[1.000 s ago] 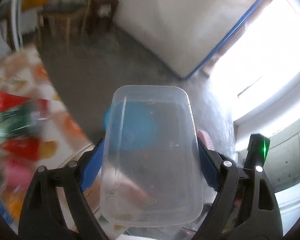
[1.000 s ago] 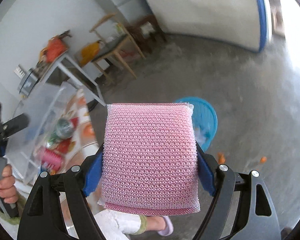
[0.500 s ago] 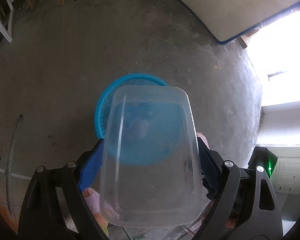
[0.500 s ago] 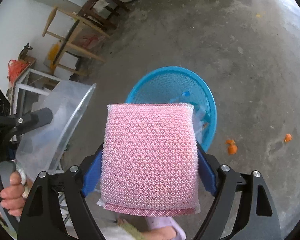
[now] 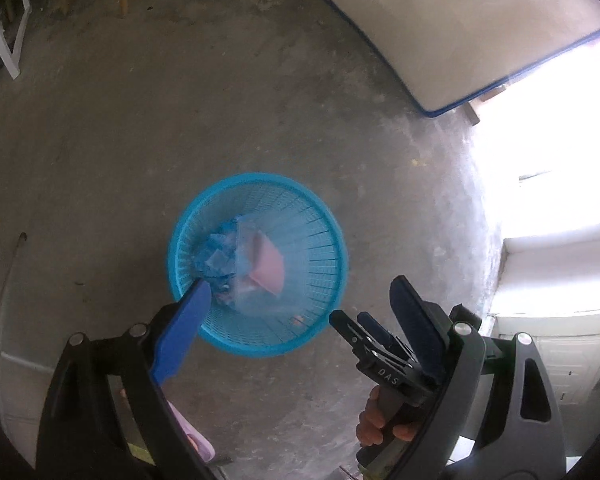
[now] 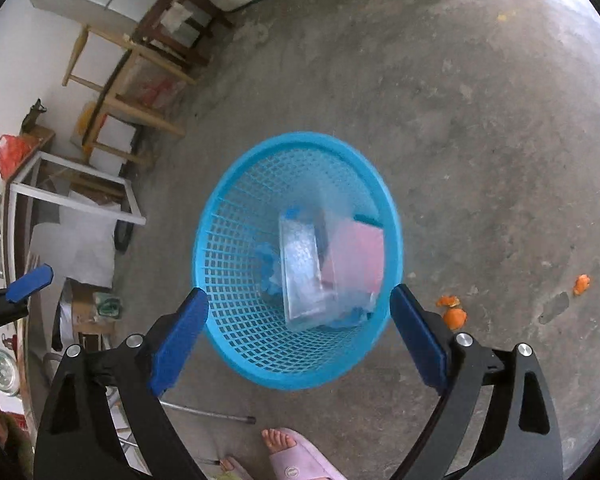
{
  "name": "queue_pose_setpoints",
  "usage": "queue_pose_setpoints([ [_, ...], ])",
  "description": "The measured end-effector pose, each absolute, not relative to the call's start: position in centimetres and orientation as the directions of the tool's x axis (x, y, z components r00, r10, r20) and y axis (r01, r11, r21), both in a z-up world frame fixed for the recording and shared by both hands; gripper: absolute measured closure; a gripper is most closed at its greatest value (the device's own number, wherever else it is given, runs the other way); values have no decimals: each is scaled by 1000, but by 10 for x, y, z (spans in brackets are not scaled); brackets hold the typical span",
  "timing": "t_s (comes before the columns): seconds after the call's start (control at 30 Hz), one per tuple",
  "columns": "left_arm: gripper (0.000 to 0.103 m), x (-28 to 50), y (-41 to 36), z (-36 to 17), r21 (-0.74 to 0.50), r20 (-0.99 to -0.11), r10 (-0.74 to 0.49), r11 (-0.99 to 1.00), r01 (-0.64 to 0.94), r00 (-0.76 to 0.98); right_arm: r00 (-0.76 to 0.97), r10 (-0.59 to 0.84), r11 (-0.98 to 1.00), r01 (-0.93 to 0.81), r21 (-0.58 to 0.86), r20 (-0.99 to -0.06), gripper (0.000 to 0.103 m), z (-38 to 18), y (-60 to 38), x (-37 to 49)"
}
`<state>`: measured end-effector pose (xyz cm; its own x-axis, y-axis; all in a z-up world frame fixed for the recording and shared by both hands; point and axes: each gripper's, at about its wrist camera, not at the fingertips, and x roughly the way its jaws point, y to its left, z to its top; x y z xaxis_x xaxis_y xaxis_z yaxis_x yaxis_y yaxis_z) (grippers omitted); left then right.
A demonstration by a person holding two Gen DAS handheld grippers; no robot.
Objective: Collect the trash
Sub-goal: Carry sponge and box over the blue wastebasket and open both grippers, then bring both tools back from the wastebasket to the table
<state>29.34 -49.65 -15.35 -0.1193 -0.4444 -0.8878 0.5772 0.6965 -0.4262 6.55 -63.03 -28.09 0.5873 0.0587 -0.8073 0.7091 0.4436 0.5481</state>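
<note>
Two hand-held grippers hang over a grey concrete floor (image 6: 460, 80), which fills most of both views; on it stands a round blue mesh basket (image 6: 236, 280), seen from above, its rim (image 5: 332, 216) whole in the left wrist view as well; beside the wall in the right wrist view stand wooden stools (image 6: 140, 92) and a white metal frame (image 6: 76, 200); inside the basket lies a clear plastic container (image 6: 304, 276), tilted on its side, and touching it on the right a pink scouring sponge (image 6: 360, 256), leaning against the basket's wall; in the left wrist view the same sponge (image 5: 268, 268) shows beside crumpled blue scraps (image 5: 220, 256) at the bottom; the left hand-held gripper (image 5: 300, 304) has its blue pads spread wide with nothing between them, its jaws having just been opening, and the basket lies below the gap; the right hand-held gripper (image 6: 300, 308) likewise stands wide apart and bare, its jaws having just been opening, with the basket's near rim under the gap; the right one also shows in the left wrist view (image 5: 364, 328), low at the right, a hand (image 5: 384, 424) wrapped round its handle; a foot in a pink slipper (image 6: 296, 456) stands on the floor just below the basket; small orange peel pieces (image 6: 452, 312) lie on the floor to the right of the basket, apart from it.
</note>
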Motion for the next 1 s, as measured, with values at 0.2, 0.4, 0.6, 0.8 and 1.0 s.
queue_pose_setpoints([
  [0.2, 16, 267, -469, -91, -446, -854, -513, 634, 631, -87, 616, 7, 481, 688, 543, -788, 14, -241, -617, 36],
  [0.4, 16, 232, -376, 18, -438, -770, -638, 540, 719, 10, 692, -6, 562, 599, 570, -722, 14, -174, -579, -1],
  [0.6, 11, 190, -201, 96, -359, -665, -702, 599, 715, 254, 774, 16, 665, 465, 585, -633, 14, -101, -524, -39],
  [0.8, 11, 149, -29, 95, -318, -619, -590, 792, 522, 518, 776, 77, 820, 308, 483, -626, 14, -35, -450, -36],
  [1.0, 11, 114, 76, 48, -298, -599, -426, 905, 305, 678, 759, 215, 886, 113, 449, -615, 14, 5, -373, 14],
])
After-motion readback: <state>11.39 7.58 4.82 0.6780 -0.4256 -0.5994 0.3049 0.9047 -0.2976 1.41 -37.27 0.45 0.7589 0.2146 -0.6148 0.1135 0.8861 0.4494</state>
